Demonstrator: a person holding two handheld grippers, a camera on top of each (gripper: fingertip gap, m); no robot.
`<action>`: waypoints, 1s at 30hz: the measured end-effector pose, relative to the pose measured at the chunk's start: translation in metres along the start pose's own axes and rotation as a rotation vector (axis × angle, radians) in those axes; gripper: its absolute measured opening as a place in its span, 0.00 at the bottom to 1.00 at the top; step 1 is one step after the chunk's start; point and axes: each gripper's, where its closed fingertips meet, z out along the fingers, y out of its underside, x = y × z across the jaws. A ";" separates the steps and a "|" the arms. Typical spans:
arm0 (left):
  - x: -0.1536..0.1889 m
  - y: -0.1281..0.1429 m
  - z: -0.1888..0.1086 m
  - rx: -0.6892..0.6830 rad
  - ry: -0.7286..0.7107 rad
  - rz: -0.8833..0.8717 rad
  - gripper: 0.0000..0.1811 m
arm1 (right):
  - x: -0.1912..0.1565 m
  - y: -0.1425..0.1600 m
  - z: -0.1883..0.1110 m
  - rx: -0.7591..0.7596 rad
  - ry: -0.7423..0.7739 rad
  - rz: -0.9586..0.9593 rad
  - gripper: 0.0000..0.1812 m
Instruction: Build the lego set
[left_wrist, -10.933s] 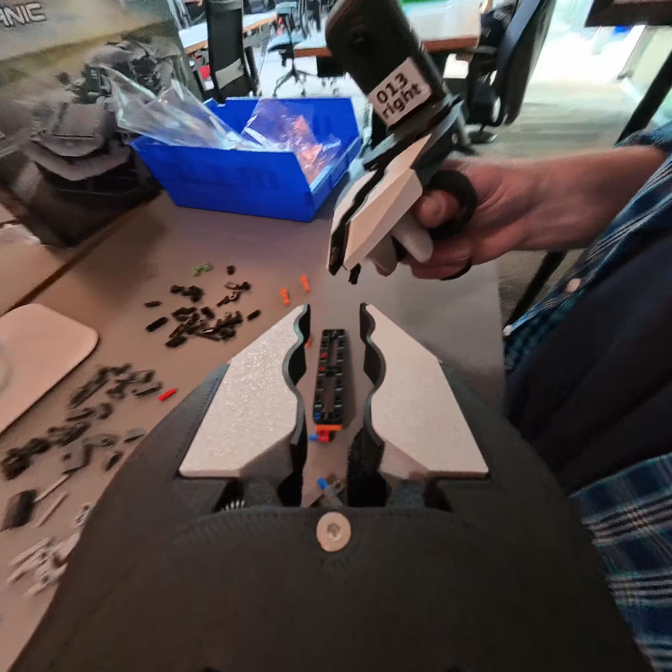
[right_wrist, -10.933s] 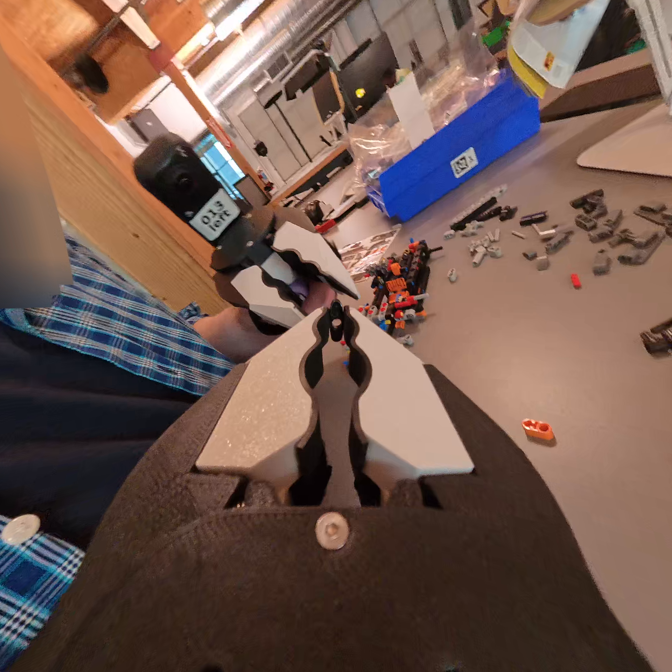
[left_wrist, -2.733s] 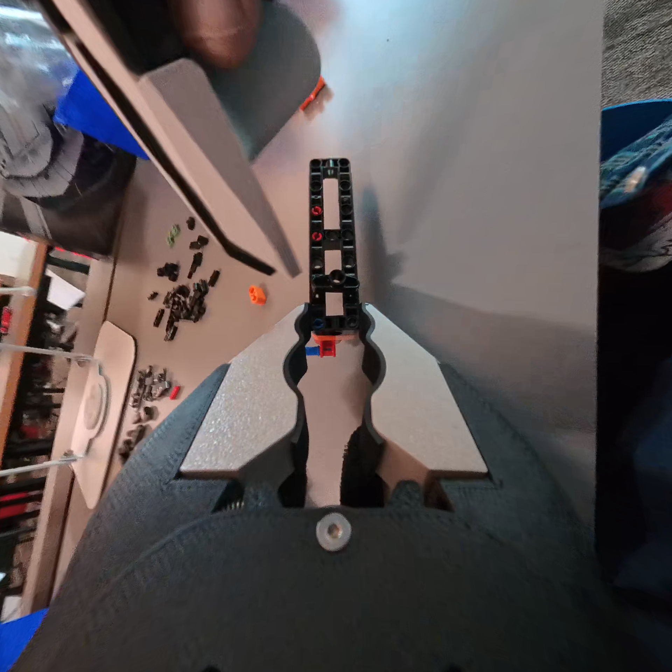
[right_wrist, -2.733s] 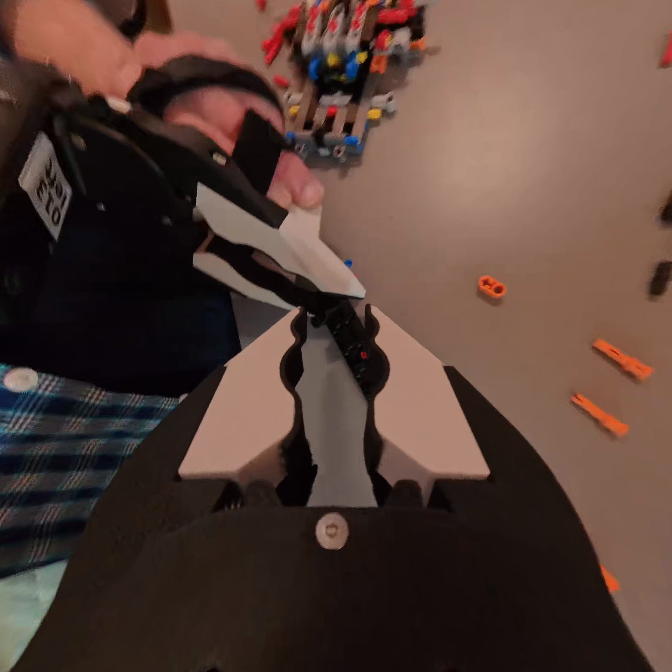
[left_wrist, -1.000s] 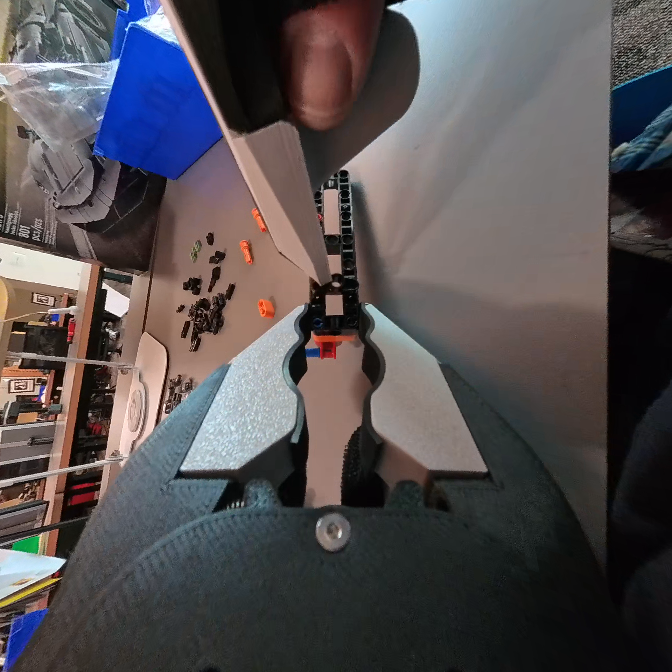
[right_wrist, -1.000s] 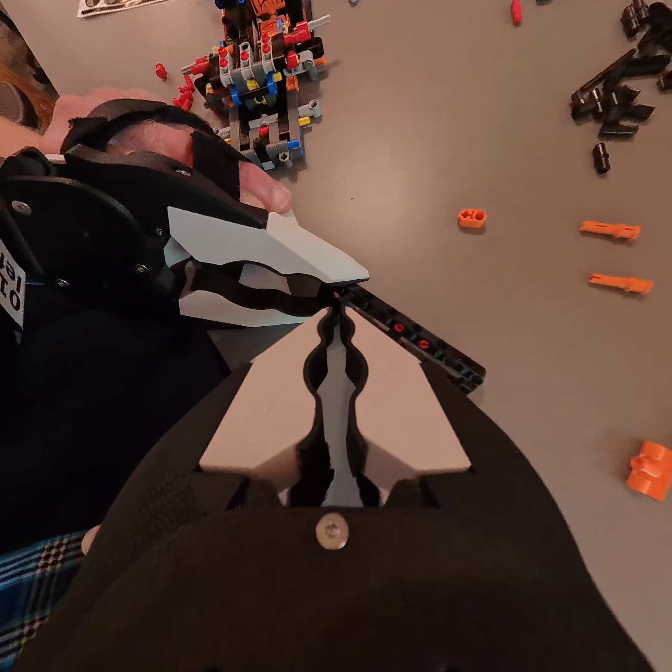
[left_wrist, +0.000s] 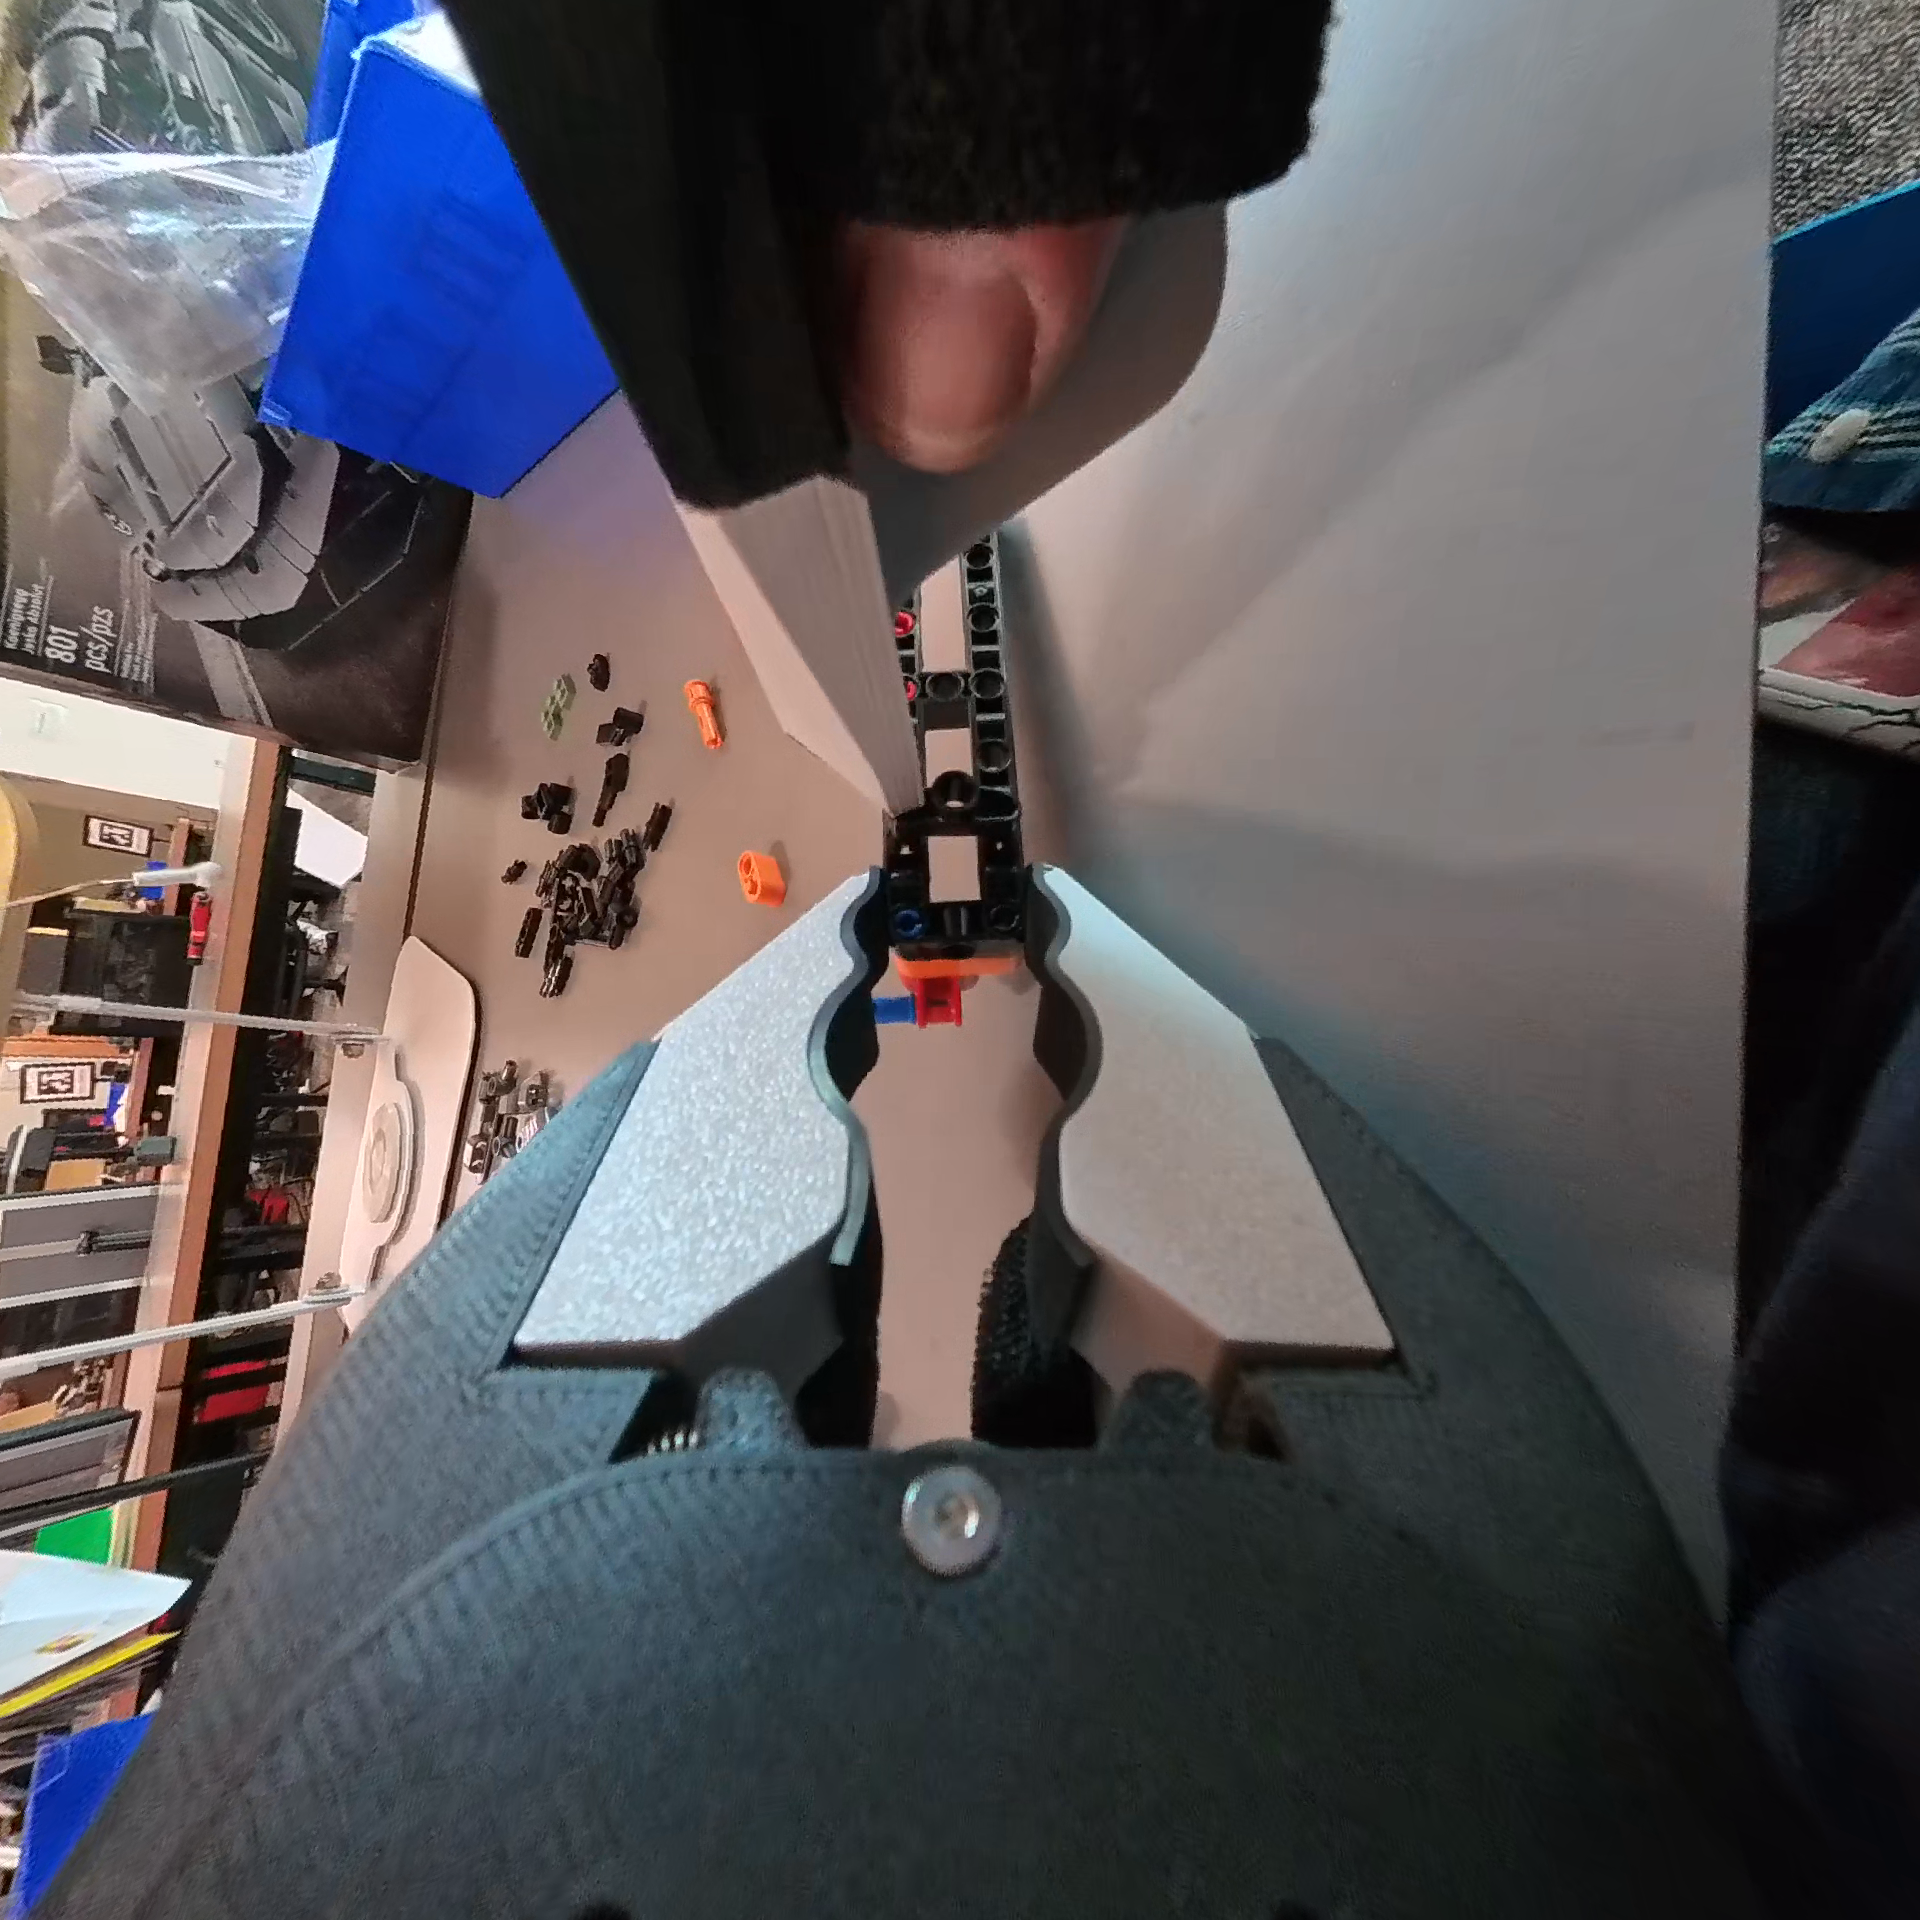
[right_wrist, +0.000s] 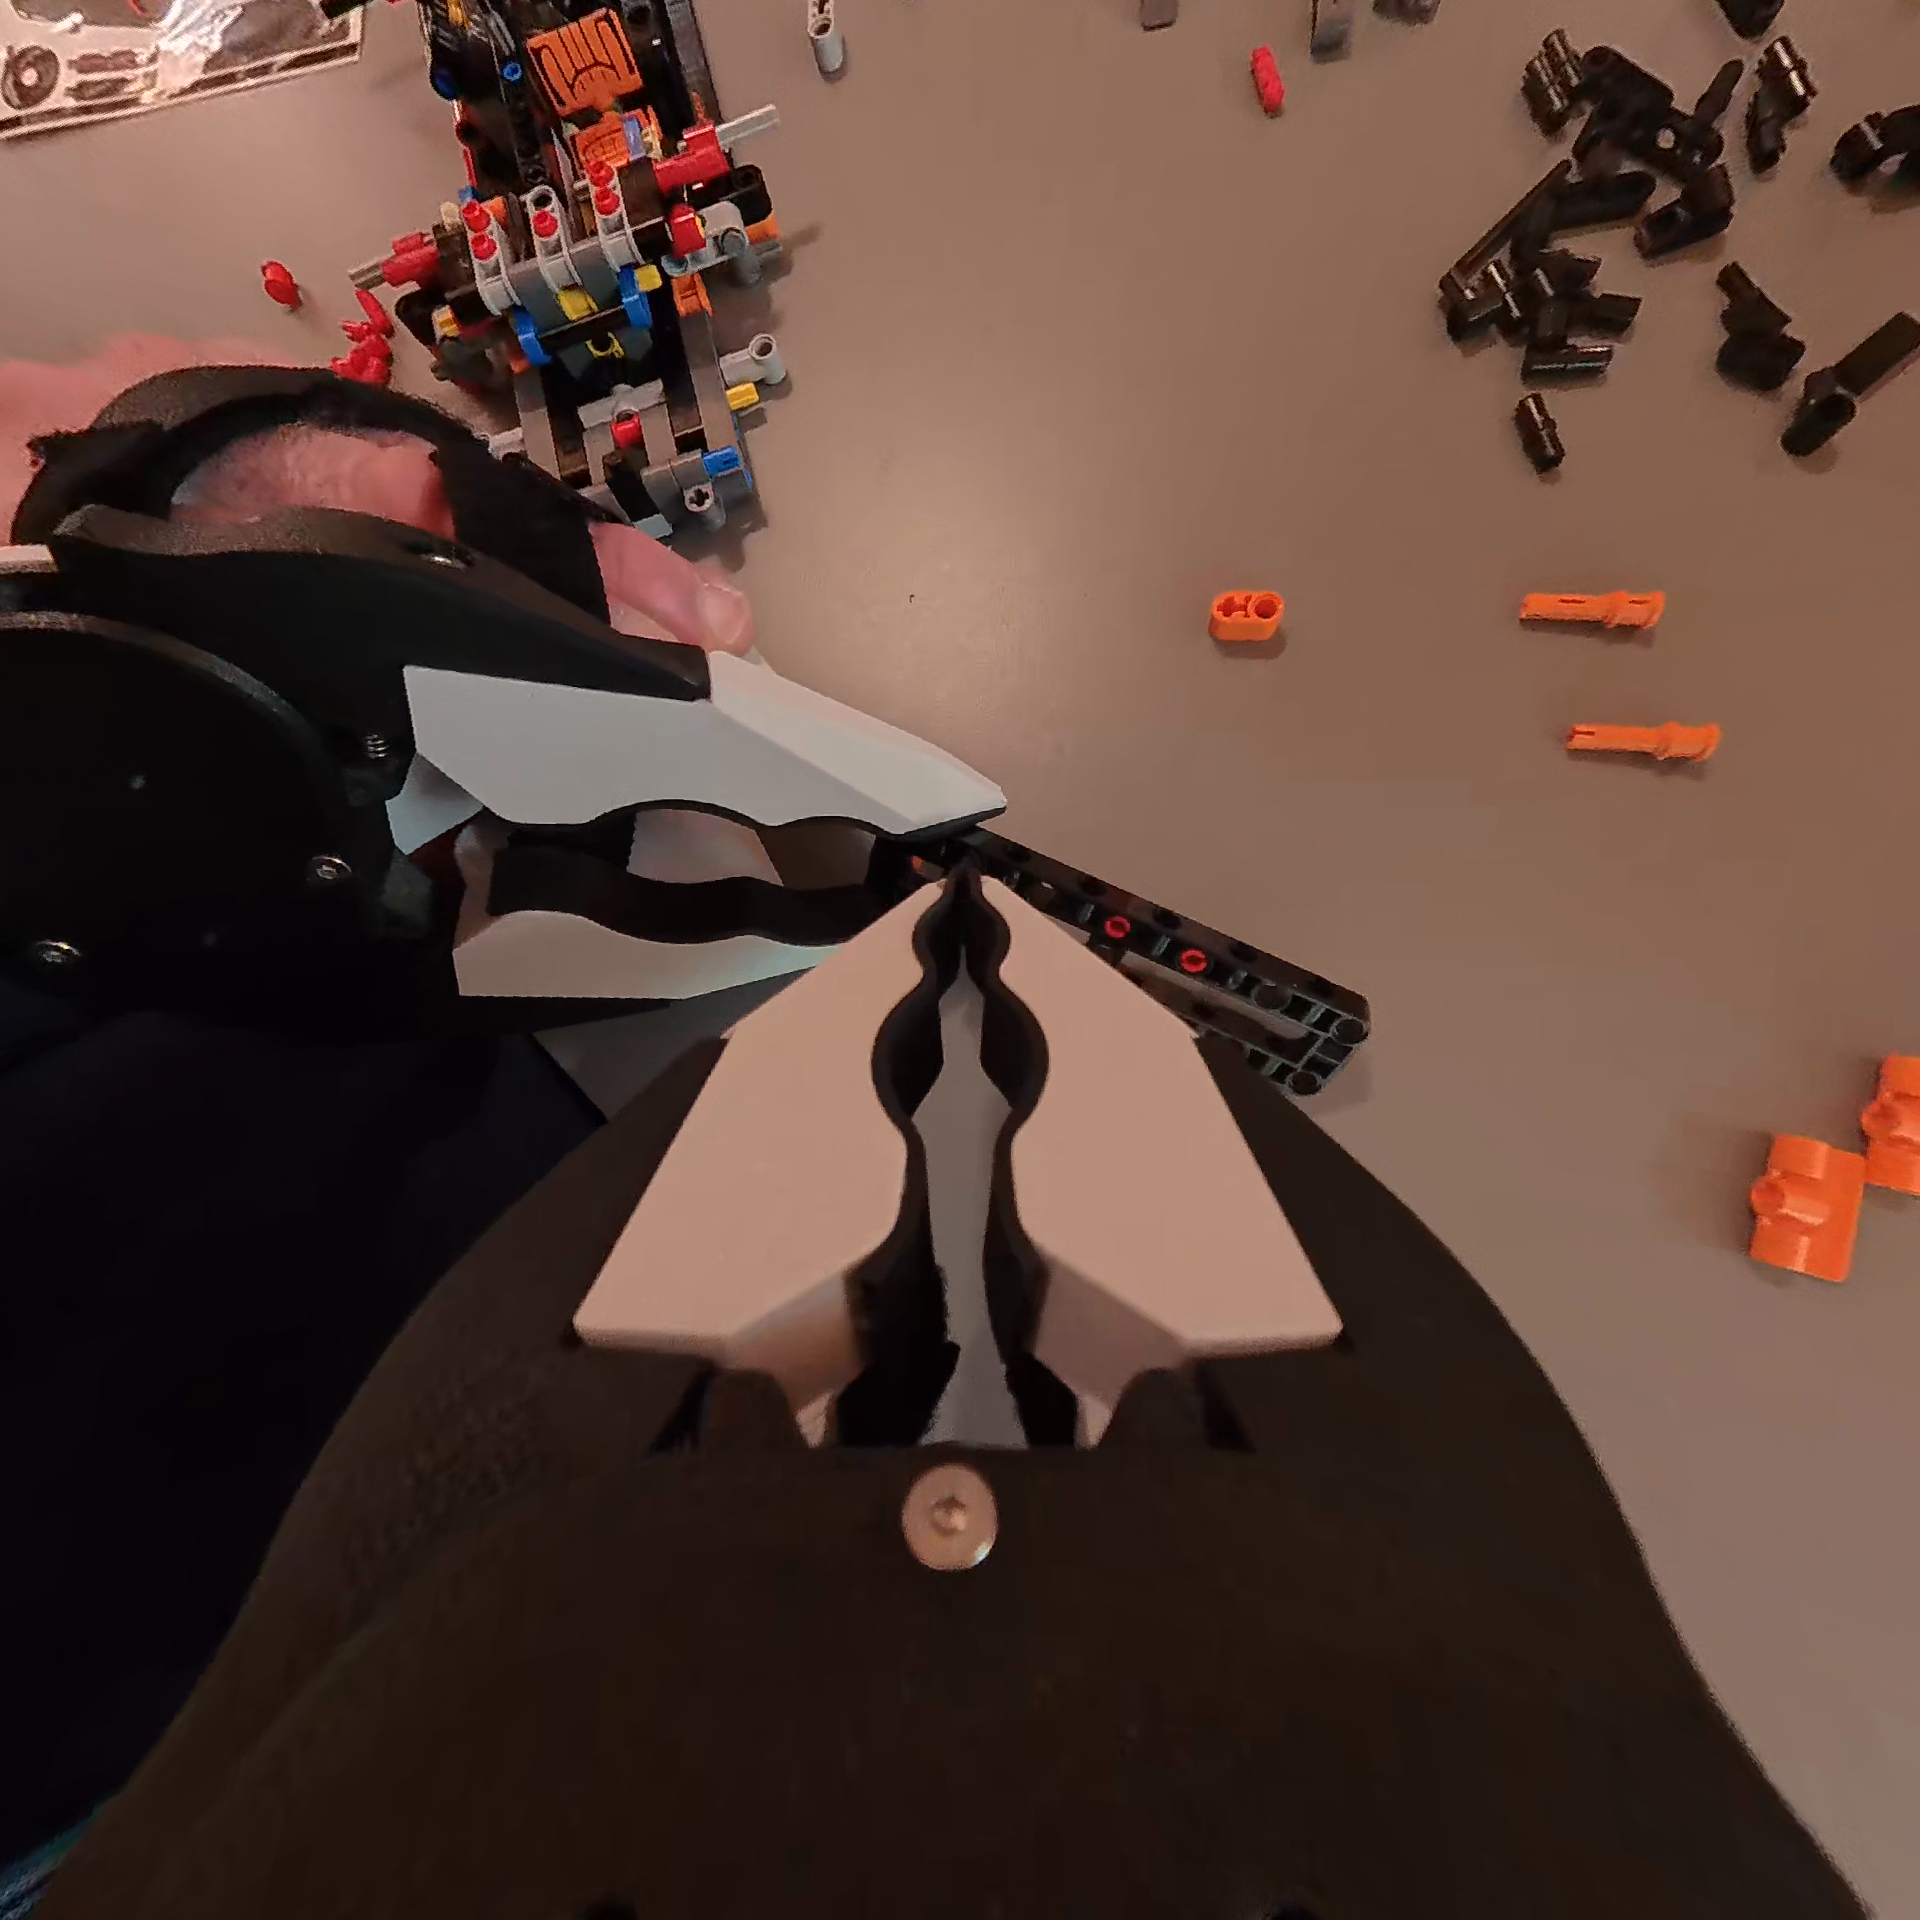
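Left gripper (left_wrist: 956, 894): I had it clamped on the near end of the black frame (left_wrist: 961, 727), an orange-and-red piece at that end sitting between the fingers.
Frame axis: it ran straight forward from my left fingers, held above the table (right_wrist: 1039, 520).
Right gripper (right_wrist: 961, 883): tips pressed together; whether on a small pin I could not tell.
Key relation: my right tips met the frame from the side, beside the left grip.
Next move, I judged: press crosswise into a frame hole.

Two grippers (right_wrist: 961, 883) (right_wrist: 935, 831), one black frame (right_wrist: 1195, 966), two orange pins (right_wrist: 1590, 608), one blue bin (left_wrist: 436, 312)
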 end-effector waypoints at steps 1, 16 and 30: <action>0.000 0.000 0.000 -0.001 0.002 -0.003 0.14 | 0.000 0.000 0.000 0.001 0.002 -0.001 0.00; 0.000 -0.003 0.003 0.003 0.001 -0.015 0.14 | -0.002 0.000 0.001 0.044 0.033 0.026 0.06; 0.000 -0.004 0.003 -0.011 0.005 -0.010 0.14 | 0.003 0.002 0.001 -0.009 0.083 -0.026 0.02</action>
